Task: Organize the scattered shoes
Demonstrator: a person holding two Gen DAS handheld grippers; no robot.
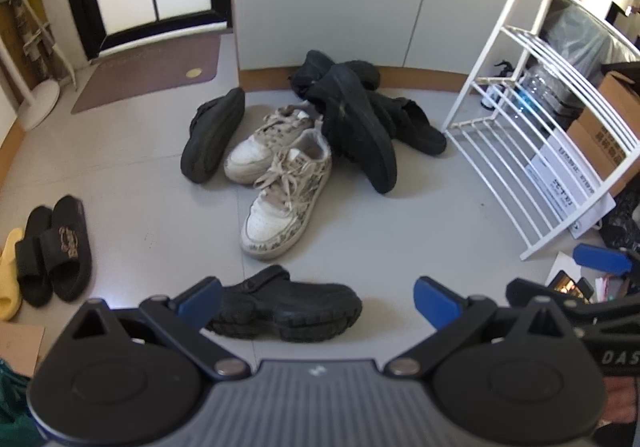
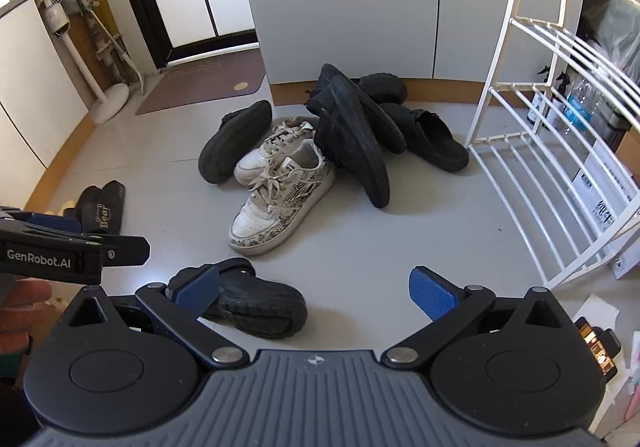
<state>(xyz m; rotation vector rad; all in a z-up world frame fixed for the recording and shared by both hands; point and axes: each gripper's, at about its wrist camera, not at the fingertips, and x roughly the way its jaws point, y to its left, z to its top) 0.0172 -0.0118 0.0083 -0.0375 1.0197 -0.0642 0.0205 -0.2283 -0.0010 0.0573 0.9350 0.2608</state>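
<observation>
Just below and ahead of my two tools, on the grey floor, a black clog lies on its side, sole toward me, its long axis running left to right across my reach. My left gripper hangs over it with jaws spread wide and nothing between them; the clog sits almost centred in that gap, so this hand looks the nearer. My right gripper is likewise spread and empty, and from its camera the same clog lies off toward its left finger. The chunky toe points right and the strapped heel left, so I judge a grasp would have to close across the short width, front to back, not along the length. Farther out, a pair of white sneakers points roughly toward me, toes nearest, beside a heap of black shoes against the cabinet. A white rack, tiers bare, stands to the right; black slides wait at far left.
</observation>
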